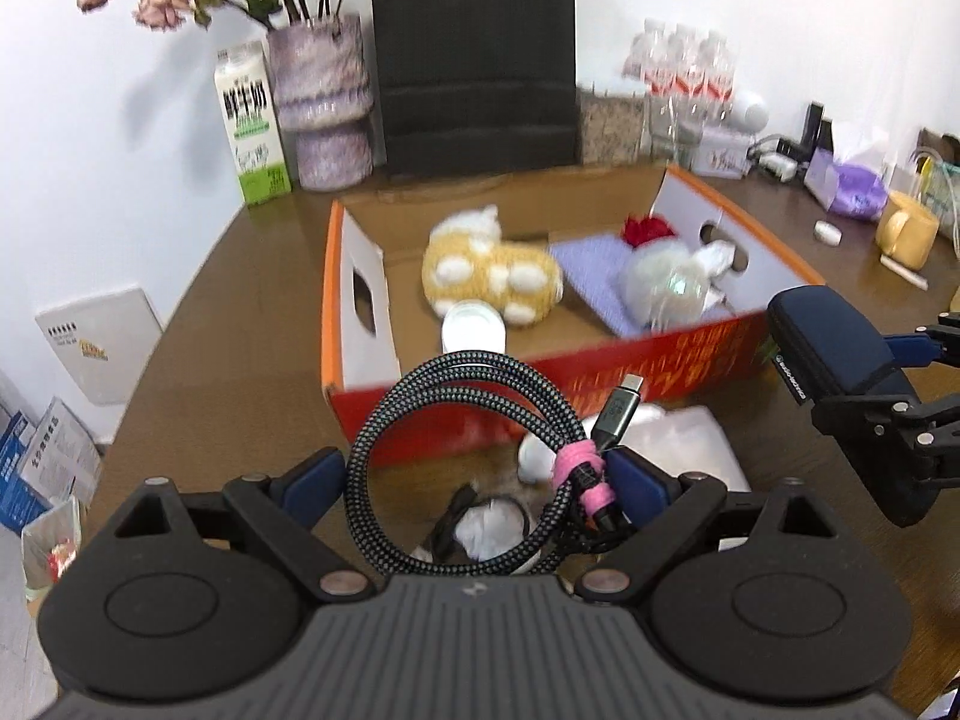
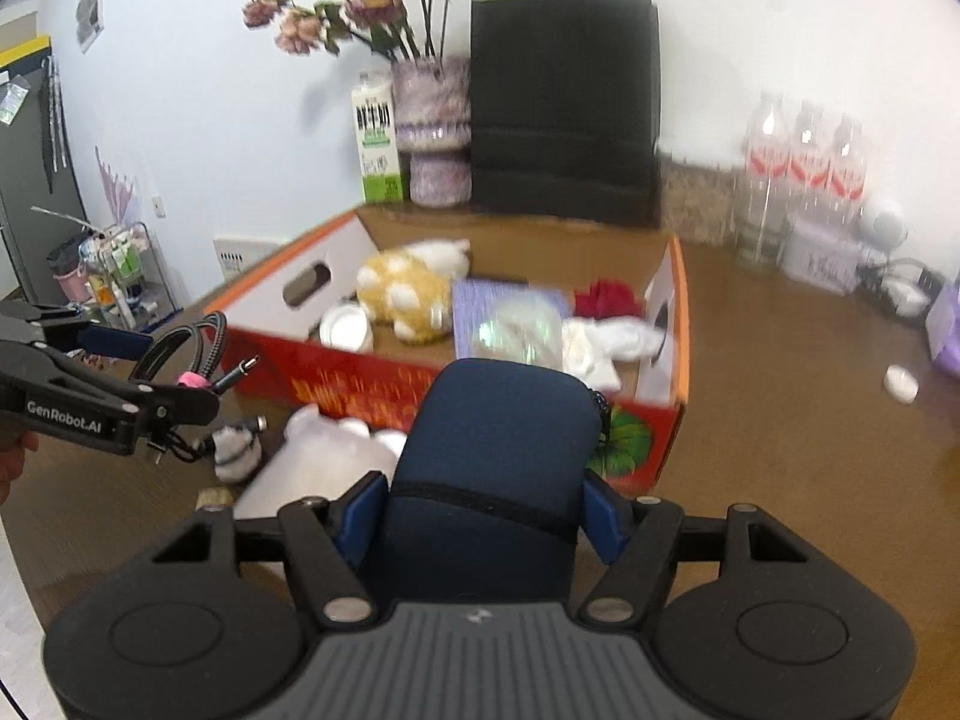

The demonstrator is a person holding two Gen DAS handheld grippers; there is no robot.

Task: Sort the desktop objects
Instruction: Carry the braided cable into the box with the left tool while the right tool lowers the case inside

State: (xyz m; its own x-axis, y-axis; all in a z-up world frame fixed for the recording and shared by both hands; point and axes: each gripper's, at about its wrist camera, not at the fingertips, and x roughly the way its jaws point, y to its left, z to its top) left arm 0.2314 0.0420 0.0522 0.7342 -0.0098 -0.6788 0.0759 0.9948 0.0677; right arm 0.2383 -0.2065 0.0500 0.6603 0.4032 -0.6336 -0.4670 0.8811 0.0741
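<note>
The left gripper (image 1: 480, 474) has its fingers clamped on a coiled cable (image 1: 462, 456); the right gripper (image 2: 483, 510) grips a blue case (image 2: 492, 450). Both loads hang above the worktop (image 1: 240, 324), and the box (image 1: 600, 372) lies just ahead of and below both sets of fingers, its long side across their path; neither hand looks clearly nearer.

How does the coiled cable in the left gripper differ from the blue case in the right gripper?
The coiled cable is a thin braided loop tied with a pink strap; the blue case is a solid, rounded pouch. The cable is black and grey; the case is navy. Both are held in front of the orange box.
</note>
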